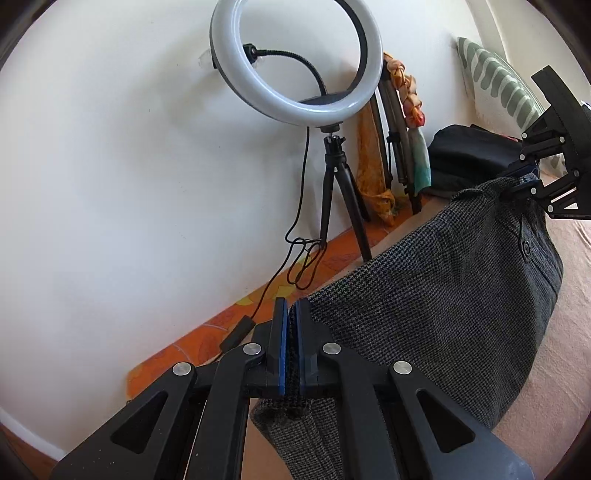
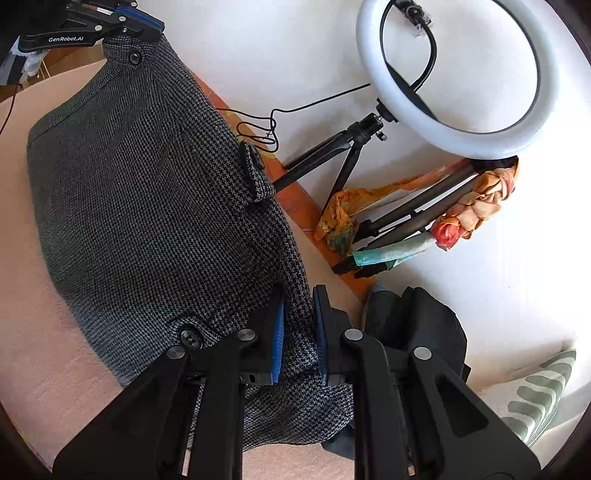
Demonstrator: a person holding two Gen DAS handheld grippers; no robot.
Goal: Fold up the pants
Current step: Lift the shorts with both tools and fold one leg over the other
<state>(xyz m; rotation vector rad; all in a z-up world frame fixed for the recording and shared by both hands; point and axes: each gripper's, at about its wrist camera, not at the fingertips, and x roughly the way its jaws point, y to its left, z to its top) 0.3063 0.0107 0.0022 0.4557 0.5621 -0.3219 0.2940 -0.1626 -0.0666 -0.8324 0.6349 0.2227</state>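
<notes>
Dark grey houndstooth pants hang stretched between the two grippers above a pinkish bed surface. My left gripper is shut on one corner of the fabric, pinched between its blue pads. My right gripper holds the far corner at the upper right of the left wrist view. In the right wrist view the pants spread out to the left, and my right gripper is shut on a thick fold of the waistband near a black button. The left gripper grips the top corner there.
A white ring light on a black tripod stands against the white wall, its cable trailing on an orange patterned strip. Folded tripods wrapped in colourful scarves, a dark bag and a green-striped pillow lie nearby.
</notes>
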